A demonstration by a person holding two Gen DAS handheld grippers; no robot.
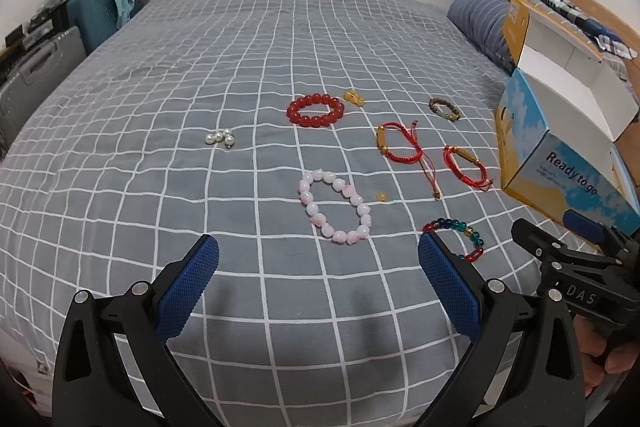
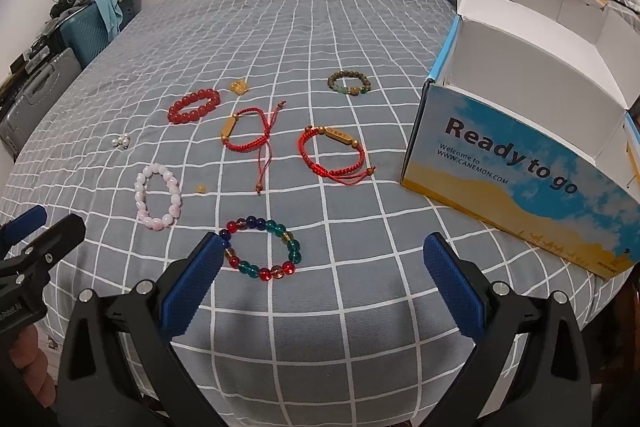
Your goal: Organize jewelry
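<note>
Seven bracelets are lying loose on the grey checked bedspread (image 2: 320, 27), all well apart from one another. Nearest the right gripper (image 2: 324, 279), the multicoloured glass bracelet (image 2: 262, 249) is sitting at about 11 o'clock of that view, its left edge just beside the left blue pad (image 2: 192, 291). Going outward to 10 o'clock, the pale pink bead bracelet (image 2: 158, 197) is resting with a small amber bead (image 2: 200, 189) just to its right. Toward 12 o'clock two red cord bracelets are lying side by side: one with a trailing tie (image 2: 248, 137) and one with a gold bar (image 2: 334, 155). Farther up, the red bead bracelet (image 2: 194, 105) is sitting at 11 o'clock with a small amber charm (image 2: 239, 87) near its upper right, and the brown bead bracelet (image 2: 349, 83) is lying at 12 o'clock. A cluster of pearls (image 2: 121, 140) is sitting far out at 10 o'clock.

At 2 o'clock the open cardboard box (image 2: 512, 163), printed "Ready to go", is standing on the bedspread with its lid flipped back.

Both tools are hovering over the bed's near edge with fingers spread wide and gripping nothing; the left gripper (image 1: 320, 287) is facing the pink bracelet at 12 o'clock of its own view. Suitcases (image 1: 44, 75) are standing beside the bed at 9 o'clock.
</note>
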